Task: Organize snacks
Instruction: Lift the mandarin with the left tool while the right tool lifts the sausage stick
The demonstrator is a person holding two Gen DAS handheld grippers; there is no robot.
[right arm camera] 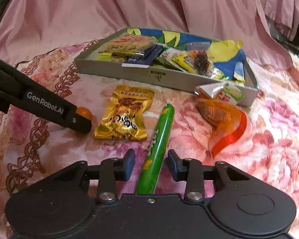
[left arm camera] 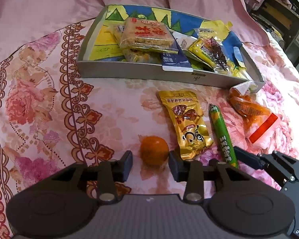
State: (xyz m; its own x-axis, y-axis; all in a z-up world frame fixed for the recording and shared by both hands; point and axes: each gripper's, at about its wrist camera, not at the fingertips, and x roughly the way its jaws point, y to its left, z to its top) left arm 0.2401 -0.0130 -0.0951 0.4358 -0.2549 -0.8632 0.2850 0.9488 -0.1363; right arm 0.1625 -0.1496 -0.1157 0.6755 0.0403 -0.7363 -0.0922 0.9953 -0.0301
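Note:
A small orange [left arm camera: 154, 153] lies on the floral bedsheet between the open fingers of my left gripper [left arm camera: 150, 164], which does not touch it. A green sausage stick [right arm camera: 158, 145] lies between the open fingers of my right gripper [right arm camera: 151, 164], apart from both pads. A gold snack packet [left arm camera: 186, 122] lies between the orange and the sausage stick [left arm camera: 222, 133]; it also shows in the right wrist view [right arm camera: 125, 113]. An orange-and-clear bag [right arm camera: 221, 117] lies to the right. A grey tray [left arm camera: 129, 72] behind them holds several snack packets.
The pink floral bedsheet [left arm camera: 39, 103] covers the whole surface, with a pink curtain behind the tray. The left gripper's arm [right arm camera: 45, 105] reaches in from the left in the right wrist view. Dark furniture [left arm camera: 285, 20] stands at the far right.

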